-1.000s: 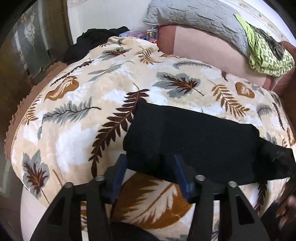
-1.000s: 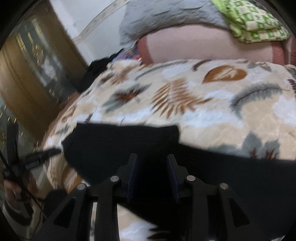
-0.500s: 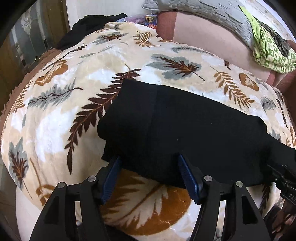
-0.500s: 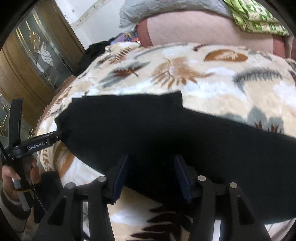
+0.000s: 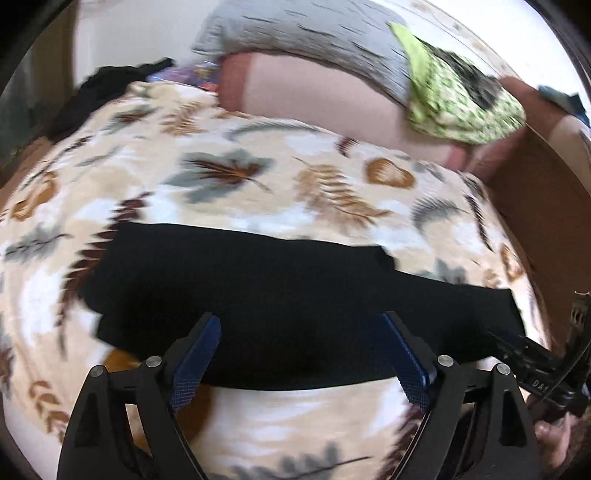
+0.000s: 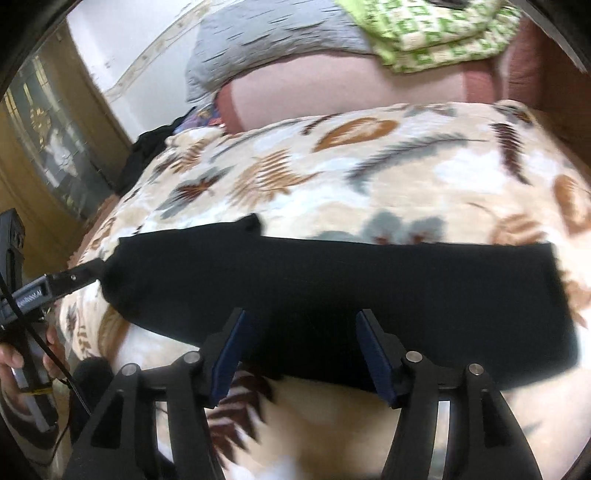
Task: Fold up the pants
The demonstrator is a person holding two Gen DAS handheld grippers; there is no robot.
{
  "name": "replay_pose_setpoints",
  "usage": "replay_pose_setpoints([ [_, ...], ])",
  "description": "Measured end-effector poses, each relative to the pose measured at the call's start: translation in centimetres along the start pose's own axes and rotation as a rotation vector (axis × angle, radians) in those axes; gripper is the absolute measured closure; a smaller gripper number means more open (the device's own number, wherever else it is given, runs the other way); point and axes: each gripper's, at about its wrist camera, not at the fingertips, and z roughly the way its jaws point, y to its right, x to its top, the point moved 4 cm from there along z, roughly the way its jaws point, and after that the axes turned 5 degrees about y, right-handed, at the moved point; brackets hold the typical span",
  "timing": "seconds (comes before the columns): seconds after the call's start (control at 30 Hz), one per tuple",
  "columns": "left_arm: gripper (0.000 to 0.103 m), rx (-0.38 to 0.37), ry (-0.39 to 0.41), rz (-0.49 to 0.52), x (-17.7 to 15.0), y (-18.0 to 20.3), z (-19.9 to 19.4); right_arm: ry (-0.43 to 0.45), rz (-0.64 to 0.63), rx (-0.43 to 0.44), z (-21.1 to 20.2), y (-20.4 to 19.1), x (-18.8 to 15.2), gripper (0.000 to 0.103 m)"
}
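Pants lay folded on the bed, both grippers letting go.
The left gripper point(image 5: 303, 354) and right gripper point(image 6: 303, 354) were opening, fingers clear of the black pants point(image 5: 295, 295) flat on the leaf-print blanket point(image 5: 258, 177); pillows point(image 5: 314, 33) lay beyond.

Black pants point(image 5: 295, 306) lie flat on the leaf-patterned blanket point(image 5: 258, 184) covering the bed.

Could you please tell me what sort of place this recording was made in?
Most likely a bedroom at home: a bed under a leaf-print blanket, a grey quilted pillow at its head, and black pants lying on it.
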Motion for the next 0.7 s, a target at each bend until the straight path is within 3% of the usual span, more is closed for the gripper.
replay_pose_setpoints([
  [0.13, 0.015, -0.092, -0.025, 0.044, 0.6, 4.0, 1.0, 0.038, 0.036, -0.038, -2.7, 3.4, -0.7, 0.037],
  [0.33, 0.015, -0.152, -0.049, 0.169, 0.6, 9.3, 2.1, 0.084, 0.127, -0.047, -5.3, 7.8, -2.0, 0.036],
  [0.7, 0.015, -0.168, -0.069, 0.283, -0.2, 16.6, 4.4, 0.116, 0.186, -0.066, -7.7, 12.2, -4.2, 0.032],
])
